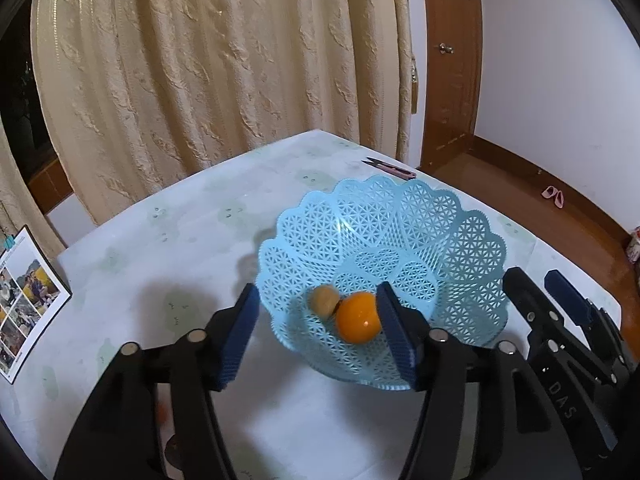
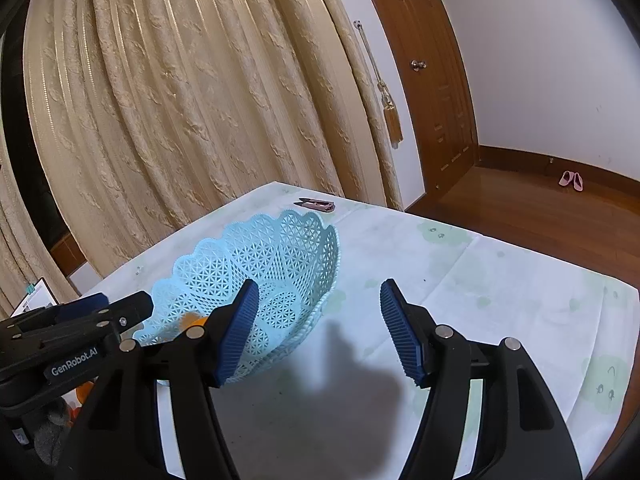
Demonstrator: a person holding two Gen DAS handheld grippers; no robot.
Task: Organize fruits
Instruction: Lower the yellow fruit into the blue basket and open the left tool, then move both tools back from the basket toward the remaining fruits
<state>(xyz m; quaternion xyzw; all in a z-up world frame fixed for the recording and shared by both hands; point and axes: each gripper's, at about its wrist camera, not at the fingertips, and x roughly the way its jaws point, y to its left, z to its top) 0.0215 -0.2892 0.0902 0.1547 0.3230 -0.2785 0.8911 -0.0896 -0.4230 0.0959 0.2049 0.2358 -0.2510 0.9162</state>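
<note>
Blue ribbed pads (image 1: 244, 336) of the left gripper (image 1: 316, 336) spread wide over the near rim of a basket (image 1: 452, 240), released, gripping nothing. Pale blue lattice plastic, scalloped at the edge, bowl-shaped, set on a table (image 1: 160, 264) under a white cloth printed with faint green figures. Inside, low on the near side: a glossy orange (image 1: 357, 317), round, touching a smaller, duller tan fruit (image 1: 323, 300) to its left. Right gripper (image 2: 316, 332) likewise parted and empty, poised above bare cloth just right of the basket (image 2: 280, 248), its left pad (image 2: 238, 332) overlapping the basket wall in the right wrist view; contact impossible to judge. Left gripper's black body (image 2: 72, 336) visible at that view's left edge. Small pink-handled snips (image 1: 390, 168) near the far table edge, well apart from the basket. Photo sheet (image 1: 24, 300) at the left edge. Cream textured curtain (image 1: 200, 72) close behind the table; wide open cloth to the right.
</note>
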